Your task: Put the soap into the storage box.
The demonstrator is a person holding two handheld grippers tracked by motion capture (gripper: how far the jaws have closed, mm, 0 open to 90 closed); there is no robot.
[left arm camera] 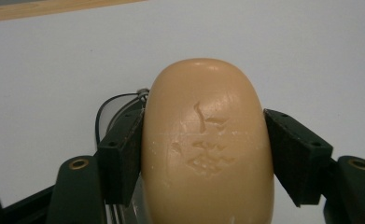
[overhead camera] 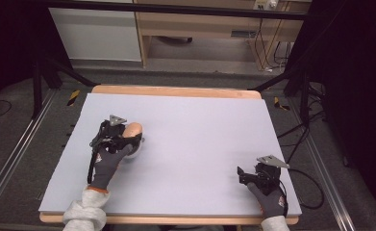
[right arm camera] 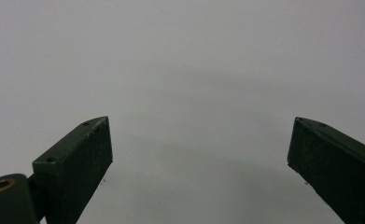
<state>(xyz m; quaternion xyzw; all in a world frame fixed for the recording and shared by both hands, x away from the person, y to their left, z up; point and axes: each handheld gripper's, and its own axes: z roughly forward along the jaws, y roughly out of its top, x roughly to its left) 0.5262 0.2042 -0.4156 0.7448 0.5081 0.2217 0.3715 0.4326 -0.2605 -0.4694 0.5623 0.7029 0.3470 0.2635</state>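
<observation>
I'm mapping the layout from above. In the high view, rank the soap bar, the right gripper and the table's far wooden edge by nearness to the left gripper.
1. Soap bar: clamped in the left gripper, table's left side.
2. Far wooden edge: straight ahead.
3. Right gripper: near right corner.

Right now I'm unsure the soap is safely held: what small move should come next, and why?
Probably a short, slow lift with the left gripper. Its jaws press both sides of the tan soap near its middle, so the grip looks centred. The right gripper is open over bare table, free to steady it.
</observation>
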